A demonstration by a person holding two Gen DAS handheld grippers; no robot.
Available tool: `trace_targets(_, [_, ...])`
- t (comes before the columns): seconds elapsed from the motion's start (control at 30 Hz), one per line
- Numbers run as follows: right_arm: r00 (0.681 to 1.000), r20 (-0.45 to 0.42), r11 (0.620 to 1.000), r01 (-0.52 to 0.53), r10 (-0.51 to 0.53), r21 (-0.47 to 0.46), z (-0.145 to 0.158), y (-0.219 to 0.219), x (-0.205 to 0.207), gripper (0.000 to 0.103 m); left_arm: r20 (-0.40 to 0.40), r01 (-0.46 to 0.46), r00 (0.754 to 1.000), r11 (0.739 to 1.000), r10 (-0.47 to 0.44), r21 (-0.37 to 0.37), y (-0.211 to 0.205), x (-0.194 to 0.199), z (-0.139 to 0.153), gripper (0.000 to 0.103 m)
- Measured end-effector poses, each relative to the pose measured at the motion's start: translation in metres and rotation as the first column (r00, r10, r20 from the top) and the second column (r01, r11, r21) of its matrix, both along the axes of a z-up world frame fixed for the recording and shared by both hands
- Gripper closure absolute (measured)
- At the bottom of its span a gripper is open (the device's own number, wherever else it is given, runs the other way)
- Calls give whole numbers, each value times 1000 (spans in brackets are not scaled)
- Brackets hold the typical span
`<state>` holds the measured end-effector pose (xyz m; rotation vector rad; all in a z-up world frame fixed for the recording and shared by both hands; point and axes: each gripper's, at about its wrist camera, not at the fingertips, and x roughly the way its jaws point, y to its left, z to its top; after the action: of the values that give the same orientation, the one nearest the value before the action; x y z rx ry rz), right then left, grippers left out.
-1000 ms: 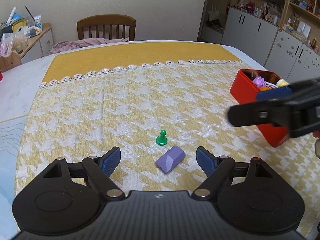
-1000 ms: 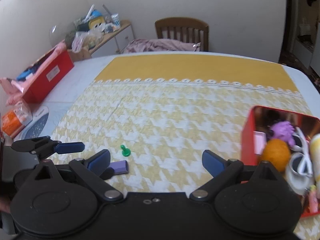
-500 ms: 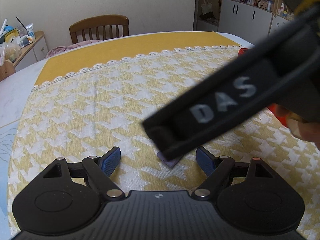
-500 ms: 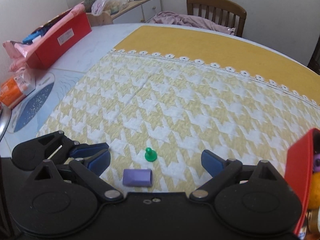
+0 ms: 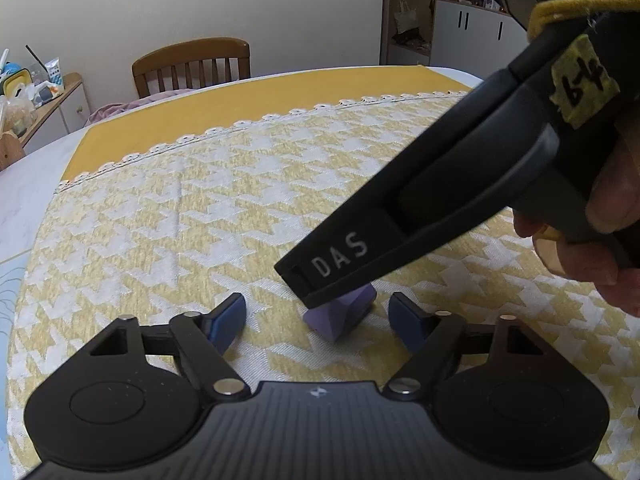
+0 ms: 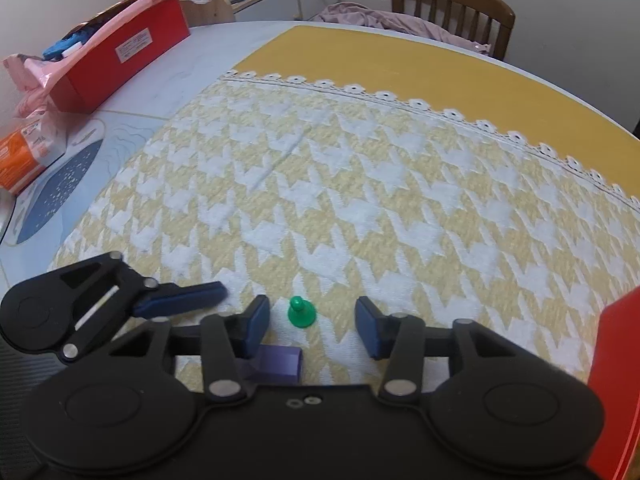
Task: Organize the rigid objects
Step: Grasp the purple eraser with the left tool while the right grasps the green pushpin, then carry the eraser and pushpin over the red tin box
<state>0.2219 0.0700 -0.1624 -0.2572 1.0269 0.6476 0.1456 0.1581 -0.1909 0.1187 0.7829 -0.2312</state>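
Note:
A small green pawn [image 6: 301, 314] stands upright on the yellow houndstooth cloth between the fingertips of my right gripper [image 6: 312, 320]. Its jaws are closing, and a gap still shows on both sides of the pawn. A purple block [image 5: 340, 318] lies tilted between the pads of my left gripper [image 5: 316, 322]. Those jaws are closing slightly and do not touch it. The right gripper's black body [image 5: 400, 220], held by a hand [image 5: 600, 216], crosses the left wrist view and hides the pawn and the block's far end. The purple block [image 6: 280, 362] also shows just behind the right fingers.
A red bin's wall [image 6: 616, 360] rises at the right edge. A long red box [image 6: 120, 56] and an orange packet [image 6: 20, 160] sit at the table's far left. A wooden chair [image 5: 192, 64] stands behind the table.
The right gripper swung left and down over the green pawn, and its jaws narrowed around it. The left gripper sank a little toward the purple block, and its jaws drew in slightly.

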Motion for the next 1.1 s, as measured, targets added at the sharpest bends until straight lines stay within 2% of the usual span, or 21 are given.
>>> trace_targets(0.13, [1000, 10, 1000, -18, 18, -4, -1, 2, -2, 76, 4, 2, 1000, 1000, -2, 0, -4, -1, 3, 47])
trace_targets(0.23, [999, 17, 1000, -30, 30, -6, 0, 4, -2, 89, 0, 22, 1000, 1000, -22, -1, -7, -1, 4, 58])
trace_targets(0.4, [999, 24, 999, -43, 43, 2, 1, 3, -3, 89, -2, 36, 999, 999, -36, 10, -13, -1, 6, 71])
trace_targets(0.53, [999, 34, 1000, -10, 10, 10, 4, -5, -4, 89, -4, 43, 999, 999, -43, 13, -16, -3, 6, 82])
trace_targets(0.87, [997, 56, 998, 56, -57, 18, 23, -47, -17, 89, -12, 7, 1000, 1000, -7, 16, -18, -2, 9, 83])
trace_targets(1.1, [996, 55, 996, 74, -77, 50, 37, -72, -35, 89, -31, -36, 999, 999, 35, -25, -17, 1, 25, 83])
